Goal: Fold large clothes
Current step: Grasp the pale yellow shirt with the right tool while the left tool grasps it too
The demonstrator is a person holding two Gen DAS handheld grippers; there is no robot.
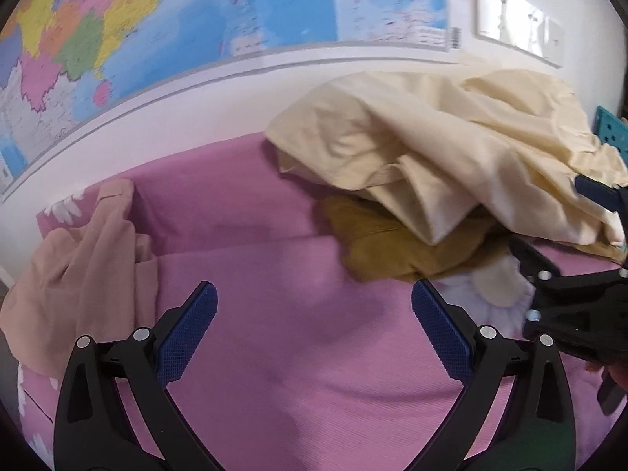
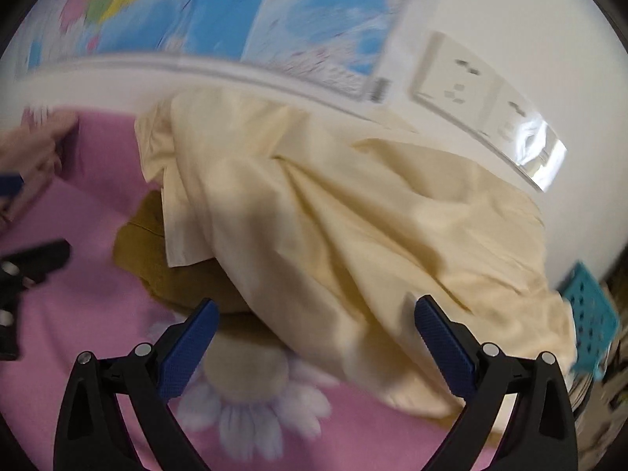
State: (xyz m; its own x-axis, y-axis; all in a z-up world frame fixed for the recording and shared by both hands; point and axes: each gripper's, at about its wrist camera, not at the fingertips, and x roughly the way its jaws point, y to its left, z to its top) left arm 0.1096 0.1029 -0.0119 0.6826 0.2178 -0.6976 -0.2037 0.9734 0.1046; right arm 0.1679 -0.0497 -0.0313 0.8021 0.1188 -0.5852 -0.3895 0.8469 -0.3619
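A crumpled cream garment (image 1: 451,153) lies in a heap on the pink bedsheet (image 1: 274,333), partly over a mustard-brown garment (image 1: 392,243). A folded beige-pink garment (image 1: 78,259) lies at the left. My left gripper (image 1: 314,306) is open and empty above bare sheet. My right gripper (image 2: 314,318) is open and empty, right in front of the cream garment (image 2: 333,216), with the mustard garment (image 2: 157,259) below left. The right gripper also shows at the right edge of the left wrist view (image 1: 577,231), its jaws apart around the cream fabric's edge.
A wall with a coloured map (image 1: 137,31) and a socket panel (image 2: 471,90) runs behind the bed. A teal perforated basket (image 2: 592,325) stands at the right. The sheet has a white daisy print (image 2: 251,404).
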